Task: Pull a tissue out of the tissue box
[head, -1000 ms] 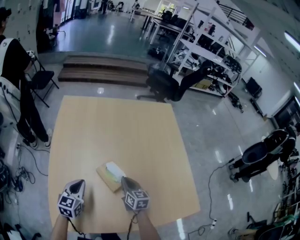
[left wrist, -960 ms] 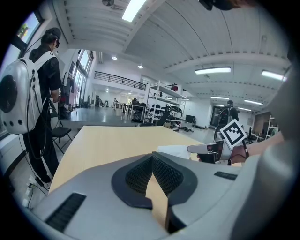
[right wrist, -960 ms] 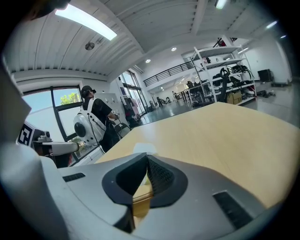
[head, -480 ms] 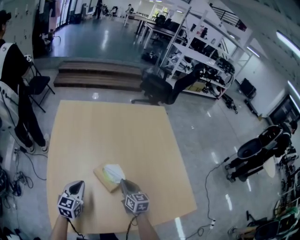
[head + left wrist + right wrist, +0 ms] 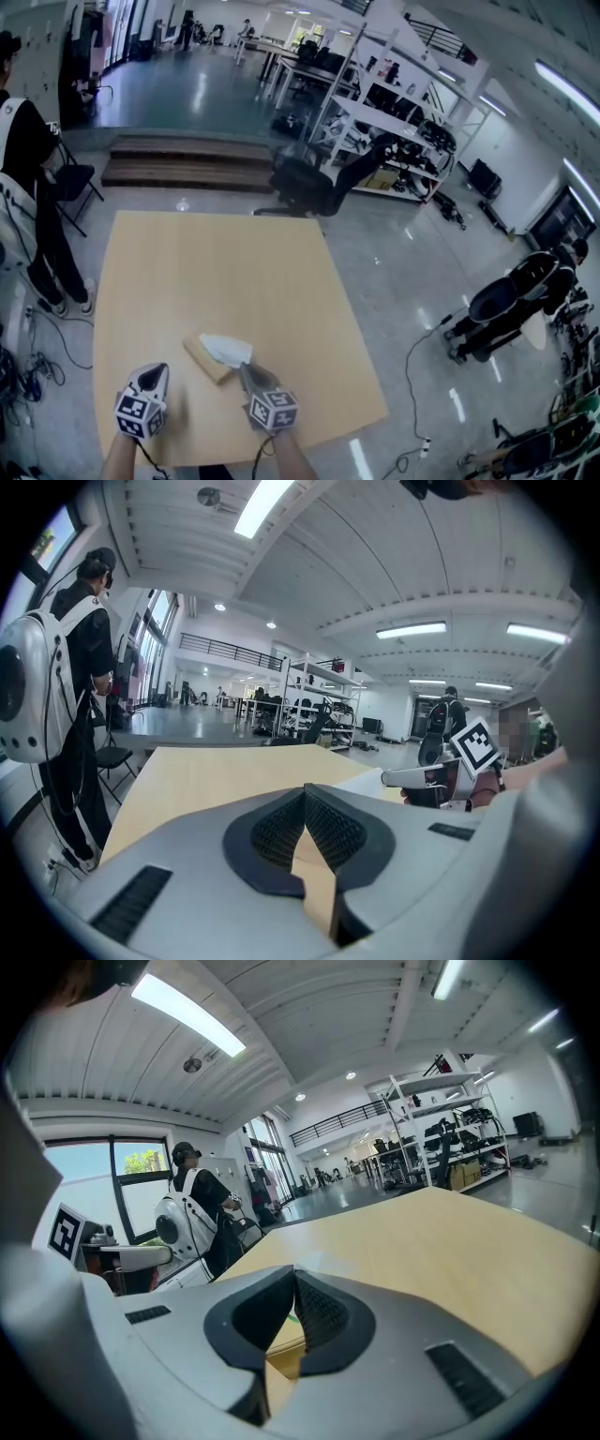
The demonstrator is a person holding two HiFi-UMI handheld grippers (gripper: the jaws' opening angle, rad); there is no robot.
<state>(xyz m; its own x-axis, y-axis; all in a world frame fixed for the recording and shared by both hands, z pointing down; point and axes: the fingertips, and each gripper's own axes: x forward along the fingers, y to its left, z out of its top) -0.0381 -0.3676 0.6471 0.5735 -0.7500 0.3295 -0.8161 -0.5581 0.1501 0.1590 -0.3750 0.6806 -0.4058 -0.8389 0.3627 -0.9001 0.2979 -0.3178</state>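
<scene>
A flat tan tissue box [image 5: 198, 356] lies on the wooden table [image 5: 216, 272] near its front edge. A white tissue [image 5: 225, 348] stretches out of the box in a pointed sheet toward my right gripper [image 5: 242, 367], which is shut on its end just right of the box. From the right gripper view, its jaws [image 5: 293, 1274] meet with a pale edge at their tip. My left gripper [image 5: 159, 367] hovers left of the box, shut with nothing in it [image 5: 305, 794]. The left gripper view shows the tissue [image 5: 370, 781] leading to the right gripper [image 5: 386, 778].
A person [image 5: 19, 169] in black with a white backpack stands at the table's left beside a folding chair [image 5: 70, 183]. A black office chair [image 5: 305, 183] and low steps [image 5: 187, 159] lie beyond the far edge. Cables [image 5: 37, 347] trail on the floor at left.
The tissue, a rounded tuft on the box a second ago, is drawn out into a long point toward the right gripper. Both grippers have lifted slightly.
</scene>
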